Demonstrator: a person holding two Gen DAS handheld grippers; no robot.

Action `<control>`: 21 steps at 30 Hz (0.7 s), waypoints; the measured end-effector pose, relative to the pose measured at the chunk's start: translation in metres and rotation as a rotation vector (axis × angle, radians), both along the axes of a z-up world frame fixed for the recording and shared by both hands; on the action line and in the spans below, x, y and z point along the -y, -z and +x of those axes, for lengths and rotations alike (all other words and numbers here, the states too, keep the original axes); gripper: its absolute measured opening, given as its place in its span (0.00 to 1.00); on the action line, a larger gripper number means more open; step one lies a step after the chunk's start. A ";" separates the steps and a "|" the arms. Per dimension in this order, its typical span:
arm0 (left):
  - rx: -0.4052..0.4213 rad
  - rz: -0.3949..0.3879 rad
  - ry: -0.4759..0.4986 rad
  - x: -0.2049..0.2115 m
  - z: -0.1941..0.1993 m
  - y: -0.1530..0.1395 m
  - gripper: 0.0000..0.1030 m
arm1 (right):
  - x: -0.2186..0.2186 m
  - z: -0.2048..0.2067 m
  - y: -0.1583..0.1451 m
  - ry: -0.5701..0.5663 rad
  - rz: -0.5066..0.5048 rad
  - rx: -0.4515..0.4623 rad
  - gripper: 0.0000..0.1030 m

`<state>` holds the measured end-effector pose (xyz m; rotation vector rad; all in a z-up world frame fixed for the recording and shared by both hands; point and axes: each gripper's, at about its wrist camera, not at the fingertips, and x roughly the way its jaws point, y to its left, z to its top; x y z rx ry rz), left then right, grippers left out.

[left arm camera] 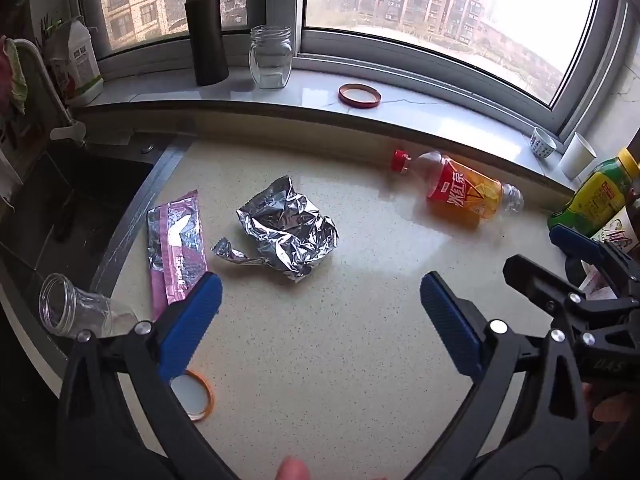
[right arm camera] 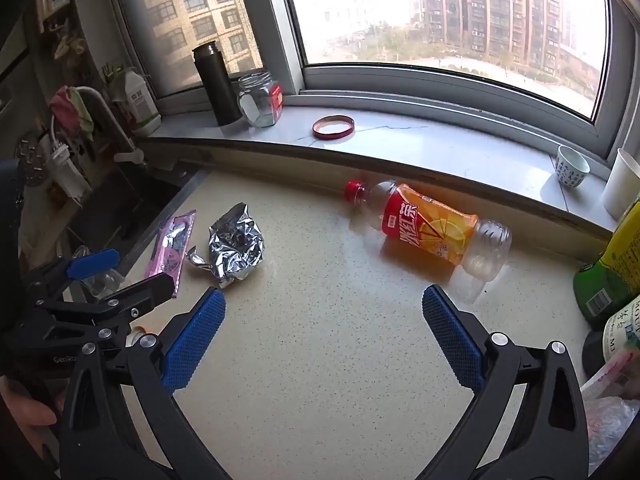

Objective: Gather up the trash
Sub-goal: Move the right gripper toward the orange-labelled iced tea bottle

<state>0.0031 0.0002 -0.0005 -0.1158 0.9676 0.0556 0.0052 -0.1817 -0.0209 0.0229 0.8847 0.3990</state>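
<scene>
A crumpled silver foil bag (left arm camera: 286,230) (right arm camera: 236,246) lies on the speckled counter (left arm camera: 320,340). A pink wrapper (left arm camera: 176,248) (right arm camera: 172,246) lies flat to its left by the sink edge. An empty plastic bottle with a red-orange label (left arm camera: 460,190) (right arm camera: 428,228) lies on its side near the windowsill. My left gripper (left arm camera: 320,304) is open and empty, just short of the foil bag. My right gripper (right arm camera: 322,320) is open and empty, short of the bottle. Each gripper shows at the edge of the other's view.
A black sink (left arm camera: 72,208) lies at the left. A glass jar (left arm camera: 76,314) lies on its side near an orange-rimmed lid (left arm camera: 192,396). On the windowsill (left arm camera: 440,116) stand a dark flask (left arm camera: 206,34), a jar (left arm camera: 272,56), a red lid (left arm camera: 359,95) and cups. Bottles (right arm camera: 612,264) stand at the right.
</scene>
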 end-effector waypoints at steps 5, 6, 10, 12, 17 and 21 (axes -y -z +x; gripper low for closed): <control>-0.017 -0.024 0.004 -0.001 0.019 0.005 0.94 | 0.009 0.019 0.004 -0.005 0.019 -0.012 0.95; -0.017 -0.027 0.012 0.000 0.022 0.006 0.94 | 0.010 0.023 0.006 -0.009 0.022 -0.014 0.95; -0.015 -0.013 0.046 0.000 0.034 0.009 0.94 | 0.013 0.036 0.010 -0.018 0.009 -0.017 0.95; -0.030 -0.001 0.048 0.006 0.041 0.013 0.94 | 0.016 0.044 0.012 -0.014 0.002 -0.018 0.95; -0.021 -0.011 0.066 0.008 0.056 0.017 0.94 | 0.018 0.065 0.017 -0.031 -0.028 -0.019 0.95; 0.020 0.013 0.086 0.014 0.066 0.016 0.94 | 0.017 0.084 0.026 -0.054 -0.058 -0.030 0.95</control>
